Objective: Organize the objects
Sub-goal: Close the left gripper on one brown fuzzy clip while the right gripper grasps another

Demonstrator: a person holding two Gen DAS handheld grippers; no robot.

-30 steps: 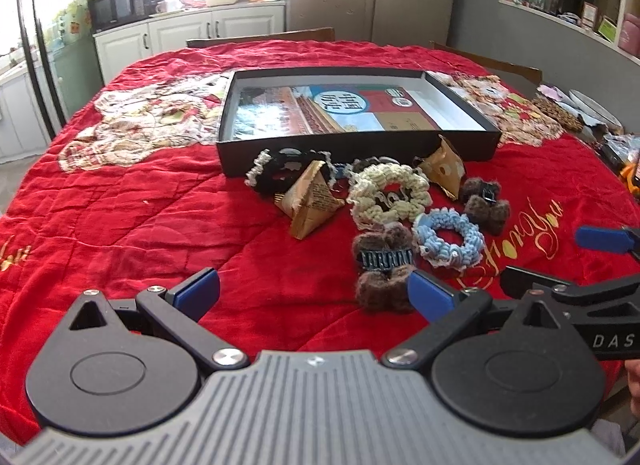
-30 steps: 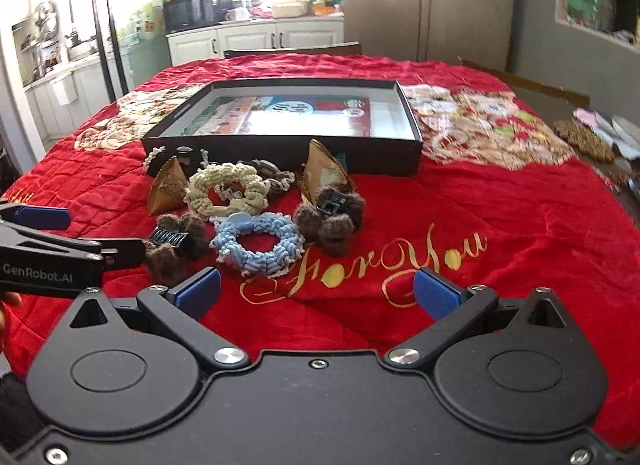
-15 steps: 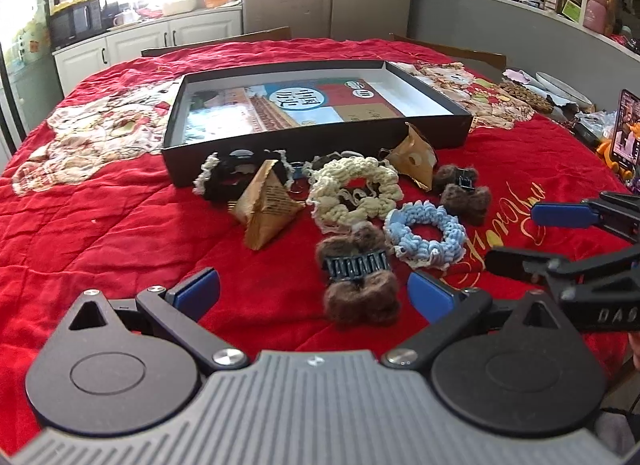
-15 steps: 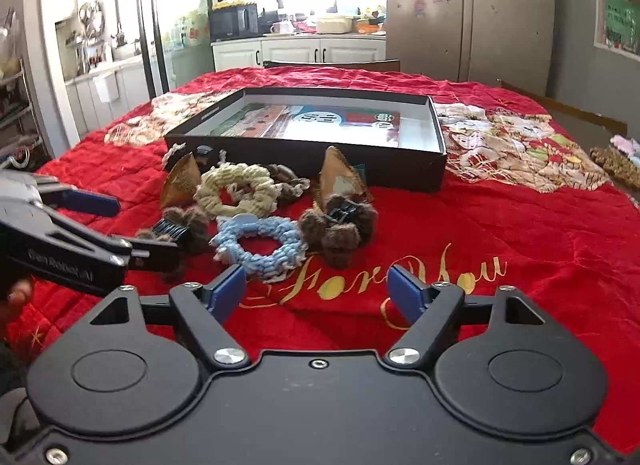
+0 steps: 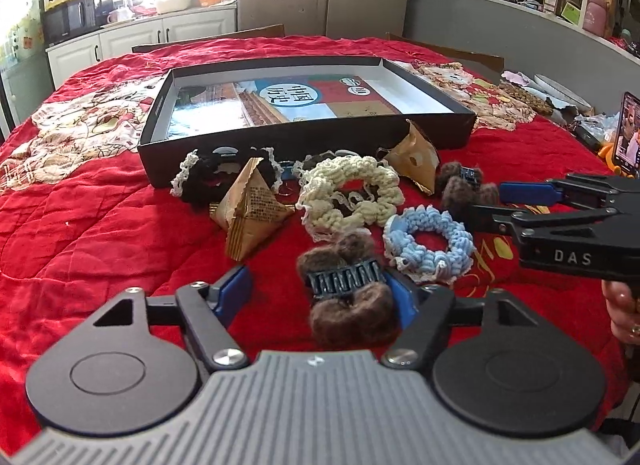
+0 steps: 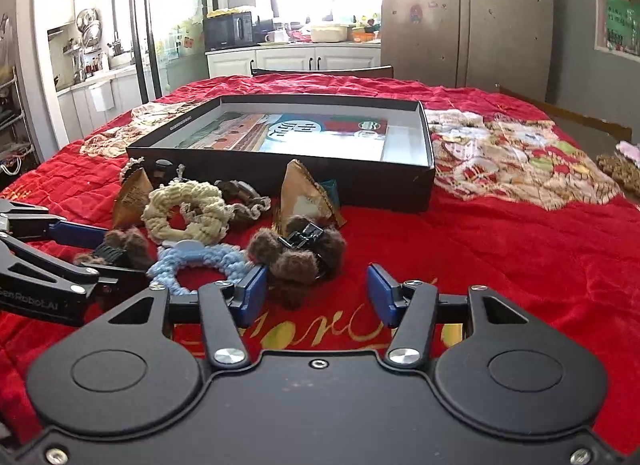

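Observation:
A brown furry hair clip [image 5: 348,297] lies between the fingers of my left gripper [image 5: 320,297]. The jaws are closing; the right pad is against the clip and the left pad stands off it. My right gripper [image 6: 316,293] is also closing, with a second brown furry clip [image 6: 298,257] just ahead of its left pad and not pinched. Close by lie a blue scrunchie [image 5: 428,243], a cream scrunchie [image 5: 352,197], a black lace-edged scrunchie [image 5: 212,177] and two paper pyramid packets [image 5: 252,213]. Behind them is a black box [image 5: 304,137] holding a picture book.
A red quilt [image 6: 500,249] covers the table, with open cloth to the right of the pile. A phone [image 5: 628,133] and clutter sit at the far right edge. A person's hand [image 5: 622,313] holds the right gripper. Chairs and kitchen cabinets stand beyond the table.
Both grippers have moved forward and down toward the brown clips, and both pairs of jaws have narrowed from wide open. The left gripper's fingers now flank the near clip.

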